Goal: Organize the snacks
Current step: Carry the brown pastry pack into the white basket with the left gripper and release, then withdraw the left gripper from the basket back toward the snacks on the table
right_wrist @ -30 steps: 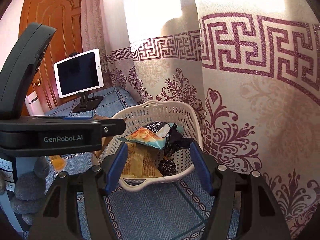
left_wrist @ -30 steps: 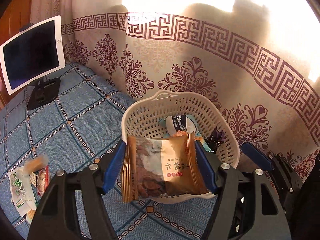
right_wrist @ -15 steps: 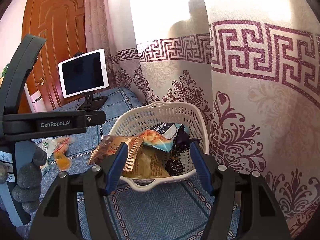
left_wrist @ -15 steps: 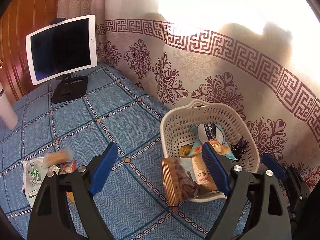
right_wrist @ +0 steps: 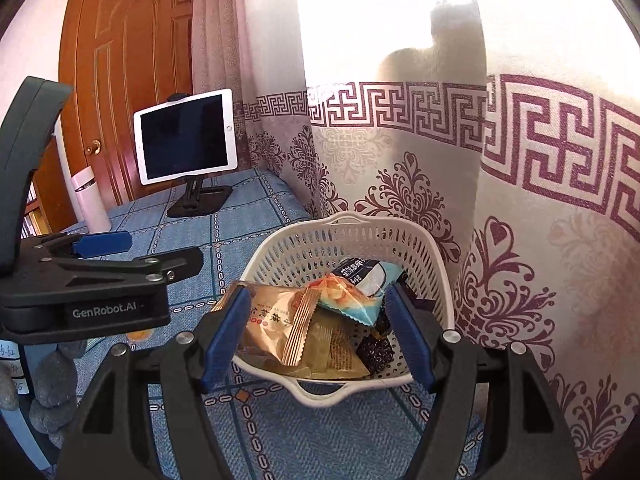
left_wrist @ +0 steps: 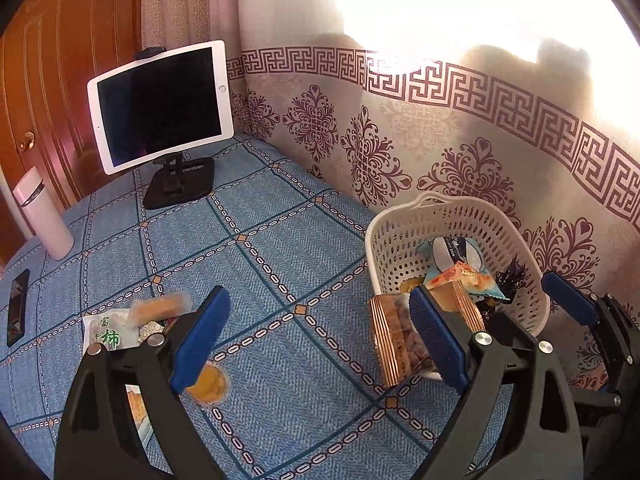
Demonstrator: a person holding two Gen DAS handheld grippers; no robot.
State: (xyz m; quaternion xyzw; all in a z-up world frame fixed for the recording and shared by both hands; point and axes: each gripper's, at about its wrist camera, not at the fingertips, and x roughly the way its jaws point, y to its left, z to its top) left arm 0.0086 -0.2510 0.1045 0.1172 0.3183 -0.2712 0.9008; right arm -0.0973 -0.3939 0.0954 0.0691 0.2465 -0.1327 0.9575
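A white plastic basket (left_wrist: 400, 236) stands against the curtain with several snack packets in it. A brown packet (left_wrist: 394, 336) lies tilted over its near rim. My left gripper (left_wrist: 316, 340) hovers over the blue cloth to the left of the basket, its jaws opening wide with nothing between them. Loose snacks lie by its left finger: a white packet with a green character (left_wrist: 106, 332), an orange bar (left_wrist: 160, 306) and a round yellow snack (left_wrist: 208, 384). My right gripper (right_wrist: 316, 336) is held in front of the basket (right_wrist: 348, 236), jaws opening, pads touching nothing.
A tablet on a black stand (left_wrist: 160, 104) sits at the back of the table. A pale bottle (left_wrist: 42, 216) and a dark phone (left_wrist: 18, 306) are at the left edge. The patterned curtain (left_wrist: 440, 140) hangs right behind the basket. A wooden door stands beyond.
My left gripper let go of the brown packet, which now rests on the basket's near rim, then swung left away from the basket, opening wider. The right gripper drew back slightly and widened.
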